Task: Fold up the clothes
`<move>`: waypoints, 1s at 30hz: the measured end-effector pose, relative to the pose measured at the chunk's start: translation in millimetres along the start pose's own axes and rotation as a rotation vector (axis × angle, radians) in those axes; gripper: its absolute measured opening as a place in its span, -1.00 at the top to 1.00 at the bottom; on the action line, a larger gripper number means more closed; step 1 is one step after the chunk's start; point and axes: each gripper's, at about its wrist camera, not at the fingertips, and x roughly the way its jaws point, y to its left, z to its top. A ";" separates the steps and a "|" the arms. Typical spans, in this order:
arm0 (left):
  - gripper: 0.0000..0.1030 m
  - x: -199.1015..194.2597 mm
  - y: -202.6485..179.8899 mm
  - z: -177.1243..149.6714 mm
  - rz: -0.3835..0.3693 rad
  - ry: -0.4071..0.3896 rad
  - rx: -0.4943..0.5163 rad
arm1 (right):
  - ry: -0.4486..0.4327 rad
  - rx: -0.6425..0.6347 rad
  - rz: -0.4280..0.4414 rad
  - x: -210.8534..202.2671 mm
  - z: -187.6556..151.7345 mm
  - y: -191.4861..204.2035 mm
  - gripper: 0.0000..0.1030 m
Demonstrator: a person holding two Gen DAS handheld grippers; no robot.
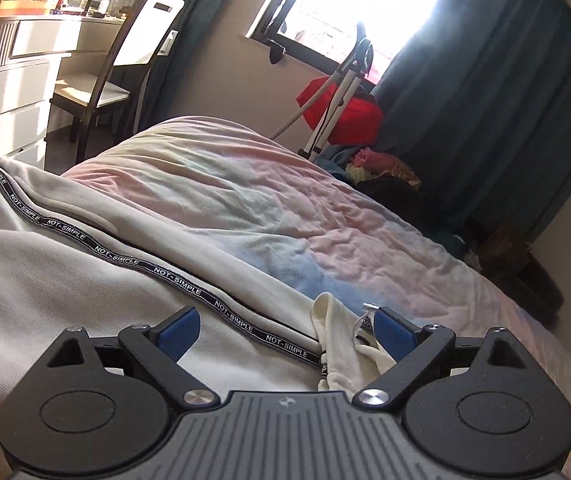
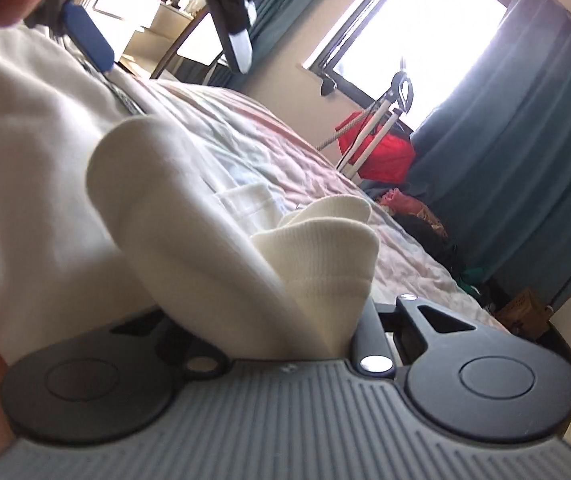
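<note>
Your left gripper (image 1: 285,326) hovers with its blue pads spread wide over the cream track garment with the black lettered side tape (image 1: 97,240), which lies stretched along the pastel pink-and-blue bedspread (image 1: 245,200). Your right gripper (image 2: 269,336) has the garment's ribbed cream cuff (image 2: 325,248) bunched between its arms, likely to lift that end over; cloth hides the fingertips, so whether it is clamped can't be told.

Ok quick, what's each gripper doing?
Left gripper: open, over the white trousers, gripping nothing.
Right gripper: fingers hidden by the ribbed cuff; cannot tell.
</note>
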 end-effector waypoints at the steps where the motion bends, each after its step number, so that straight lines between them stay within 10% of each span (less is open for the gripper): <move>1: -0.84 -0.2 -1.8 0.7 -0.003 -0.006 0.011 | 0.005 0.010 0.023 -0.6 4.9 5.9 0.61; 10: -0.84 7.5 -5.7 -4.6 -0.018 0.019 0.045 | 0.044 0.275 0.210 -38.8 6.8 -21.6 0.34; 14: -0.84 5.6 -7.0 -5.9 -0.033 0.027 0.054 | 0.062 0.403 0.291 -57.6 5.3 -38.2 -0.79; 22: -0.78 4.2 -21.9 -19.8 -0.091 0.080 0.113 | 0.096 0.657 0.451 -95.1 2.3 -71.5 -0.85; 26: -0.71 11.6 -38.8 -35.0 -0.099 0.117 0.203 | 0.128 0.688 0.079 -89.8 -8.7 -111.3 -0.84; 29: -0.61 20.5 -49.3 -46.6 -0.126 0.167 0.237 | 0.172 0.898 0.040 -65.9 -35.3 -145.5 -0.74; 30: -0.56 22.7 -50.9 -49.5 -0.131 0.179 0.241 | 0.201 0.957 0.028 -58.7 -44.6 -152.5 -0.43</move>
